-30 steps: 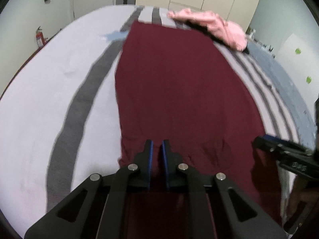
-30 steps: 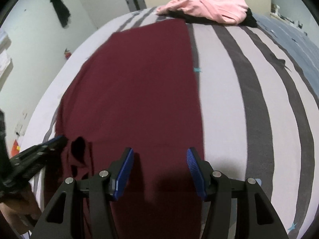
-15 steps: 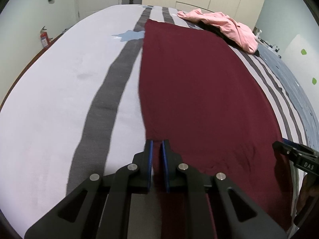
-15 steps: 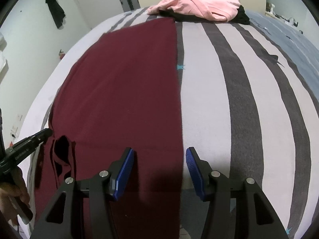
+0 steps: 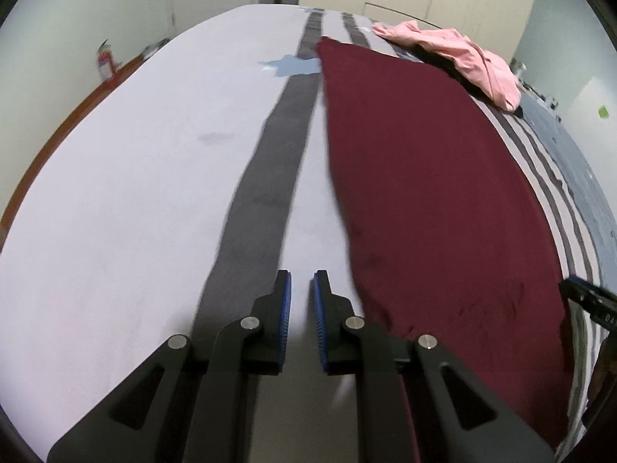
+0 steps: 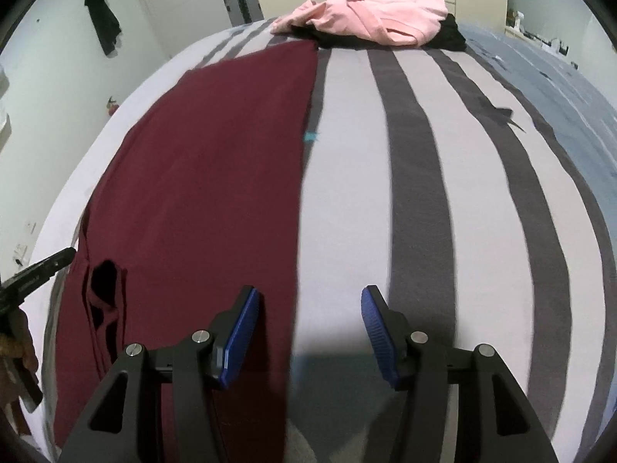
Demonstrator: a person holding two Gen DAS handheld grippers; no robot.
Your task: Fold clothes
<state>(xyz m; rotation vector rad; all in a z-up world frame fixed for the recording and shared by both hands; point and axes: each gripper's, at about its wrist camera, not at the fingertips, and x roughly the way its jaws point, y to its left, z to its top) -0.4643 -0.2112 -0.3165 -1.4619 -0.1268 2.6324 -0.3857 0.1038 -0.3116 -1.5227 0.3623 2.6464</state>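
The maroon garment (image 6: 216, 177) lies flat as a long, smooth panel on the striped bedspread (image 6: 416, 200), slightly rumpled at its near end. The left gripper (image 5: 302, 289), jaws narrowly parted and empty, hovers just beside its edge; the right gripper (image 6: 308, 308) gapes wide above its other edge.

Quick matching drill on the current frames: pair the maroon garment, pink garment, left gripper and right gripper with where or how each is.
Things:
1. maroon garment
2. pink garment
3. left gripper
4. right gripper

States:
A. bunched at the bed's far end
B. jaws wide apart, empty
C. spread flat along the bed
D. narrow gap, over bare sheet left of the maroon garment

Pairs: 1-C, 2-A, 3-D, 4-B
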